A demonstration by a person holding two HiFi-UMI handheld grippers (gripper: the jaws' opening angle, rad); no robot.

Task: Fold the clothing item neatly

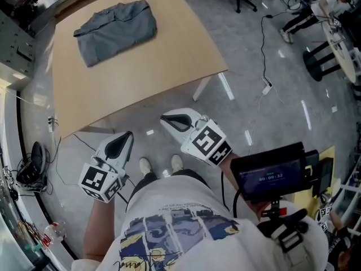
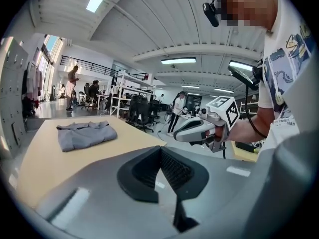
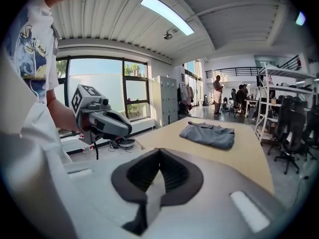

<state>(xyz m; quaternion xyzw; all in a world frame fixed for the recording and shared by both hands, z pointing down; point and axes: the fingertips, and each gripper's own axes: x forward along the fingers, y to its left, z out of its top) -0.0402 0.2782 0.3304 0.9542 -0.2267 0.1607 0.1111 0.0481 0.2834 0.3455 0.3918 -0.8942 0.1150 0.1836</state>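
garment (image 1: 115, 30) folded on table (image 1: 163, 66); both grippers closed, empty.

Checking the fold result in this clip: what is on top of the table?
Only a folded grey garment lies on the table, near its far left corner. Whatever its folds cover cannot be seen.
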